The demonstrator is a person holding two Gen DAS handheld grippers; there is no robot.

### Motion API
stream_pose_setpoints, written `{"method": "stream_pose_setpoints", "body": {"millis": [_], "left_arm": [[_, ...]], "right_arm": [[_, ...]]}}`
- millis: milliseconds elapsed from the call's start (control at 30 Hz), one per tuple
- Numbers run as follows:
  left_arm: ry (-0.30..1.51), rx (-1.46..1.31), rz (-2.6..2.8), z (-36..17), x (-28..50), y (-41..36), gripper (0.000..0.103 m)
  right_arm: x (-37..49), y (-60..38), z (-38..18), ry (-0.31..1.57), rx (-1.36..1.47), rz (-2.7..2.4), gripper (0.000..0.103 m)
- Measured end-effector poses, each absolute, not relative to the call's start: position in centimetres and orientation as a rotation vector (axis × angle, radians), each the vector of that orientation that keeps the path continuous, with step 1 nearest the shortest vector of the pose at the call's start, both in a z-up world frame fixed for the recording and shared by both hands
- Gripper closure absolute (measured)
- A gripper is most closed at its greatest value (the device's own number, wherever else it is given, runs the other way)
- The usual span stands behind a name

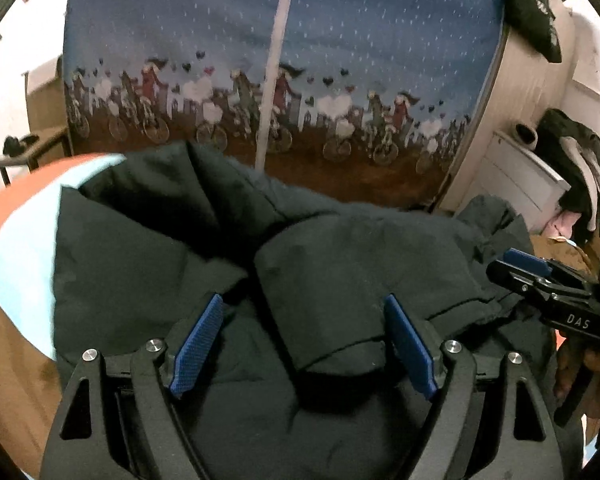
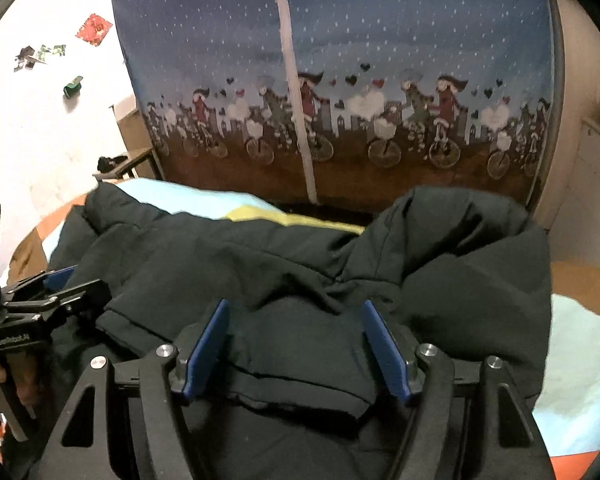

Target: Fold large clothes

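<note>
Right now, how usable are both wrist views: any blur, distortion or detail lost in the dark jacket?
Left wrist: strong fisheye bending, bedding at the left smeared, jacket folds murky. Right wrist: the same bending, jacket underexposed, wall beside it bright.

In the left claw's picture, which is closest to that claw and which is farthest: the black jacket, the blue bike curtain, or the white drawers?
1. Black jacket, right under the left claw.
2. White drawers, off to the right.
3. Blue bike curtain, hanging behind. It and the drawers are nearly too close to call.

Jacket (image 1: 260, 280) lies on bedspread (image 1: 16, 256), seemingly before curtain (image 1: 340, 80).
</note>
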State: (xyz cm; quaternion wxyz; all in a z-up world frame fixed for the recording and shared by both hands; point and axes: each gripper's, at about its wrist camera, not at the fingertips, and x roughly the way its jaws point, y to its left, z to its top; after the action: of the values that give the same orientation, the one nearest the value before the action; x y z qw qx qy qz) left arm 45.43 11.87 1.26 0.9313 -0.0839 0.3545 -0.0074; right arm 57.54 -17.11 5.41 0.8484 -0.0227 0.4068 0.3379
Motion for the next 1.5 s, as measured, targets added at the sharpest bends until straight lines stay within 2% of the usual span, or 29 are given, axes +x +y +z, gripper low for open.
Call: {"method": "stream_pose_setpoints", "body": {"millis": [167,467,700,833,967,1067,1233,1367,1500], "left_arm": [[0.751,-0.121,0.018,1.8,45.6,11.1,0.024],[0.723,-0.185,-0.049,3.2,45.8,10.2,0.024],[0.793,-0.071,-0.061,0.9,47.5,7.1,0.023],[0.877,0.054,0.003,-2.3,48.2,6.3,0.012],[0.911,0.009,0.006,-4.0,48.2,7.2,0.009],[0.912,-0.013,0.009,-3.5,47.8,7.5,0.009],[0.815,-0.142,-0.012,-1.0,46.0,8.8,0.009],[0.779,-0.174,0.000,1.3,45.0,9.1,0.009],[0.745,-0.150,0.006,3.6,43.9,8.6,0.009]], "right_arm": [[57.4,-17.2,5.8,0.867,-0.057,0.700,0.031],[57.7,-17.7,6.2,0.886,-0.015,0.683,0.025],[57.6,-17.8,4.3,0.932,-0.067,0.637,0.025],[57.6,-17.9,2.6,0.963,-0.112,0.616,0.023],[57.4,-17.7,1.7,0.961,-0.145,0.602,0.019],[57.1,-17.6,2.5,0.945,-0.153,0.585,0.019],[55.9,-19.1,4.8,0.873,-0.085,0.616,0.018],[54.8,-19.8,6.9,0.834,-0.065,0.632,0.011],[54.0,-20.2,8.6,0.815,-0.064,0.640,0.009]]}}
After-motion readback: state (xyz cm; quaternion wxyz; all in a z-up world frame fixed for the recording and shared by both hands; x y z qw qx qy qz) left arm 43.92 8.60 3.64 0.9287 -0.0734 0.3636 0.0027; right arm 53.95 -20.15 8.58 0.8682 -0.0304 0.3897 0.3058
